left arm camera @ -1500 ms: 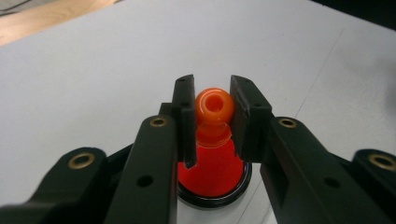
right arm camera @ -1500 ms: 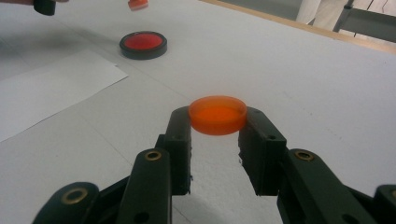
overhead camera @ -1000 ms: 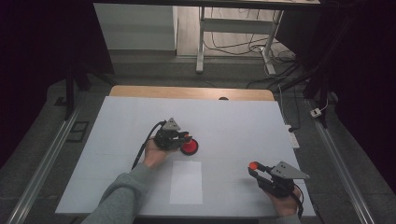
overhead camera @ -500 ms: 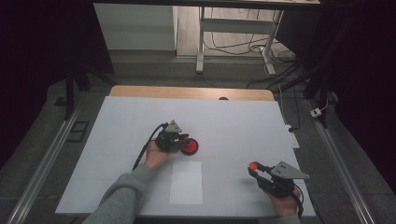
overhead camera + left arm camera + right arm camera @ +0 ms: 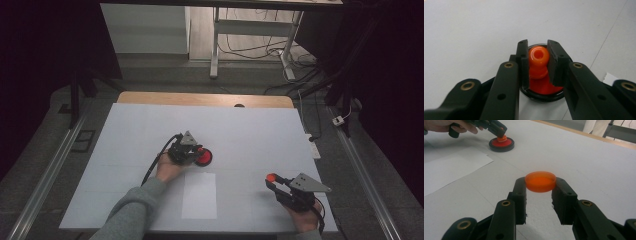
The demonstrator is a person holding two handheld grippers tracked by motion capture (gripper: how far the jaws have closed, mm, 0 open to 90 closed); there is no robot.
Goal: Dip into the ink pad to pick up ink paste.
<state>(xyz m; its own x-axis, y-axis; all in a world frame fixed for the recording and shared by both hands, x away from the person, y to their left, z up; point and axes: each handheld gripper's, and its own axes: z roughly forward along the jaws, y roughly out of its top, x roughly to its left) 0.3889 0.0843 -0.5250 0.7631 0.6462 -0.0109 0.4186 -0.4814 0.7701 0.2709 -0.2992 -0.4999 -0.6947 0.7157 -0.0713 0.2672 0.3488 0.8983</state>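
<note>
A red disc with a black rim (image 5: 205,158) lies on the white table top (image 5: 260,130), just left of centre. An orange knob (image 5: 538,55) stands upright on the disc's middle. My left gripper (image 5: 537,60) is shut on this knob, one pad on each side. In the right gripper view the same disc (image 5: 502,144) sits far off at the upper left, under the left gripper (image 5: 499,131). Near the table's front right, my right gripper (image 5: 540,185) is shut on a flat orange round cap (image 5: 540,181), held level above the surface. From above, the cap (image 5: 271,177) shows at the right gripper's tips (image 5: 272,181).
A white sheet of paper (image 5: 199,195) lies flat at the front centre, between the two hands. A wooden strip (image 5: 200,98) runs along the table's far edge. A white power strip (image 5: 312,145) sits off the right edge. Metal rails flank the table.
</note>
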